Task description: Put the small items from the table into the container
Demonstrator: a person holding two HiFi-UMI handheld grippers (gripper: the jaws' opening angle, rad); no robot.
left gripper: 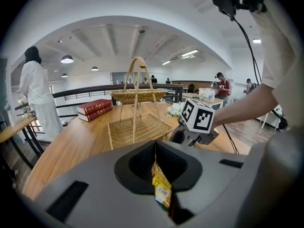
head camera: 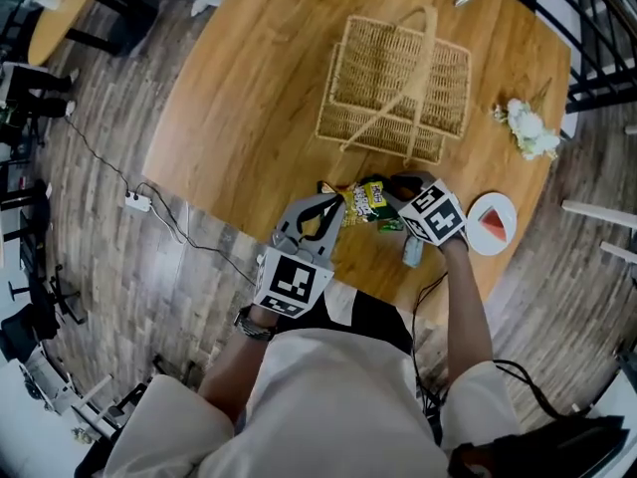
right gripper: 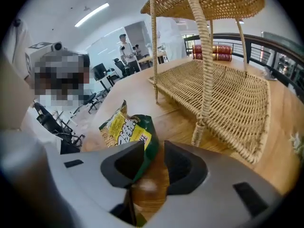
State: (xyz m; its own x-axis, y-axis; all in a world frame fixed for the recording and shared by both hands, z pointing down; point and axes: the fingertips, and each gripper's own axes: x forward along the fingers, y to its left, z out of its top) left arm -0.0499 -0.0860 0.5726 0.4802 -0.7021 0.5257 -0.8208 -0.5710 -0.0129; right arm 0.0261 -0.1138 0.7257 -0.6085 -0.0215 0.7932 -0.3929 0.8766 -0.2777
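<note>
A yellow and green snack bag (head camera: pixel 365 200) is held just above the round wooden table (head camera: pixel 249 108), near its front edge. My left gripper (head camera: pixel 331 208) is shut on the bag's left end, and the bag (left gripper: pixel 161 189) shows pinched between its jaws (left gripper: pixel 159 167). My right gripper (head camera: pixel 391 195) is at the bag's right end. Its jaws (right gripper: pixel 154 151) stand apart, with the bag's green edge (right gripper: pixel 142 146) lying against the left jaw and a gap on the other side. The wicker basket (head camera: pixel 393 88) with a tall handle stands just beyond, empty (right gripper: pixel 223 99).
A small light-blue item (head camera: pixel 411 252) lies by my right gripper. A white plate (head camera: pixel 475 211) with a red slice sits at the table's right edge, white flowers (head camera: pixel 528 127) beyond it. Red books (left gripper: pixel 95 109) lie at the far side. A person in white (left gripper: pixel 38 91) stands left.
</note>
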